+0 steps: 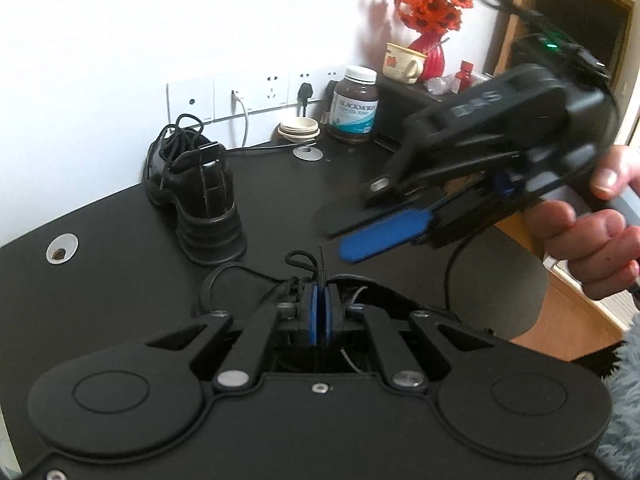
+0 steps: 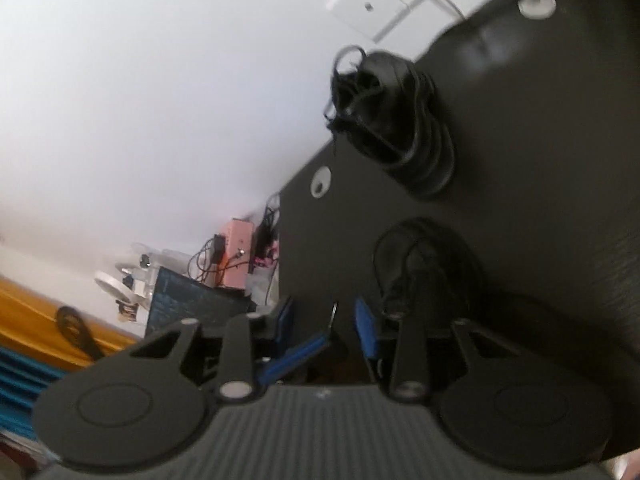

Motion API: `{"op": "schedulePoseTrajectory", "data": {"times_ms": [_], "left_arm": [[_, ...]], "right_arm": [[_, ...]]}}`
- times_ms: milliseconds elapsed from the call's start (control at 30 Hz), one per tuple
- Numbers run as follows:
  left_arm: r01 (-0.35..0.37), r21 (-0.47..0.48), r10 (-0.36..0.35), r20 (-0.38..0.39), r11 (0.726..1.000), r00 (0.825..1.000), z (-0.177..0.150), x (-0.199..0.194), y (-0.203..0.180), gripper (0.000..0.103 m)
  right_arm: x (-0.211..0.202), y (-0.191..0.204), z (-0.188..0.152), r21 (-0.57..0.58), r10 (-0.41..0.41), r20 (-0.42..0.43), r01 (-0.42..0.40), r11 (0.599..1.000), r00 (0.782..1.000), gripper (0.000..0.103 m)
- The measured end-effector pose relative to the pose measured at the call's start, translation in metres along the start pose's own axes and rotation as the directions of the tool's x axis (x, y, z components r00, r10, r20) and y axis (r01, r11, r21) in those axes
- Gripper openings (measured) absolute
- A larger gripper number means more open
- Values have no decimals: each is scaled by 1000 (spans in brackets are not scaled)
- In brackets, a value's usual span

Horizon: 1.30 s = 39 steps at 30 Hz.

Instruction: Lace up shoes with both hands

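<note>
My left tongs [image 1: 320, 312] were pinched shut on a black lace [image 1: 321, 266] over the near shoe [image 1: 384, 292] on the black table [image 1: 120, 240]. My right tongs [image 2: 326, 324] stood partly open, holding nothing. The second shoe [image 1: 196, 196] sat nearer the white wall [image 1: 160, 20], by sockets [image 1: 248, 94] and a supplement jar [image 1: 354, 104].

The left wrist view looks forward and down over the counter [image 1: 100, 248], close above the near shoe, facing the far shoe [image 1: 196, 200] and wall. The right wrist view is rolled sideways, somewhat farther off. Both share the far shoe [image 2: 400, 120].
</note>
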State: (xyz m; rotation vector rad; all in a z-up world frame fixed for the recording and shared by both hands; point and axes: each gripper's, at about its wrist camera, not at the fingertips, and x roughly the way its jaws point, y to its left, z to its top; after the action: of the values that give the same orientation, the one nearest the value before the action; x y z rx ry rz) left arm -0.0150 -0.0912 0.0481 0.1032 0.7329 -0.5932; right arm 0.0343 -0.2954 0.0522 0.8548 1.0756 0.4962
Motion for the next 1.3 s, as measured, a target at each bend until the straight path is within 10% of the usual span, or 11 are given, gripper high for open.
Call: {"op": "schedulePoseTrajectory", "data": {"times_ms": [200,433,533,800,1000,1133,1167,1300], "left_arm": [[6,4,-6,0,1000,1000,-3,-1,-2,4],[7,-1,-7,-19,1000,1000,-2,4,8,4],[7,-12,-8,-50,1000,999,-3,12,18,4],[32,42,-29,-73,999,997,-5,23,12,4],[15,134,-3,-89,991,996,-5,32,-2,4],[19,220,7,-117,975,993,-3,38,-9,4],[25,246,7,-129,969,992,-2,39,-11,4],[62,293,-10,-176,954,984,7,44,-9,4]], "right_arm": [[14,-8,-5,57,24,-14,-23,998,1000,3],[0,9,-13,-128,-73,70,81,988,995,8],[-7,26,-24,-319,-188,135,222,921,973,31],[15,29,-49,-488,-333,150,362,794,931,31],[-11,-39,-27,-16,-115,129,118,993,985,21],[-13,-71,-28,205,-24,145,-6,979,989,17],[-13,-77,-29,245,-37,141,2,970,989,1],[-13,-91,-34,291,-69,137,27,956,988,3]]}}
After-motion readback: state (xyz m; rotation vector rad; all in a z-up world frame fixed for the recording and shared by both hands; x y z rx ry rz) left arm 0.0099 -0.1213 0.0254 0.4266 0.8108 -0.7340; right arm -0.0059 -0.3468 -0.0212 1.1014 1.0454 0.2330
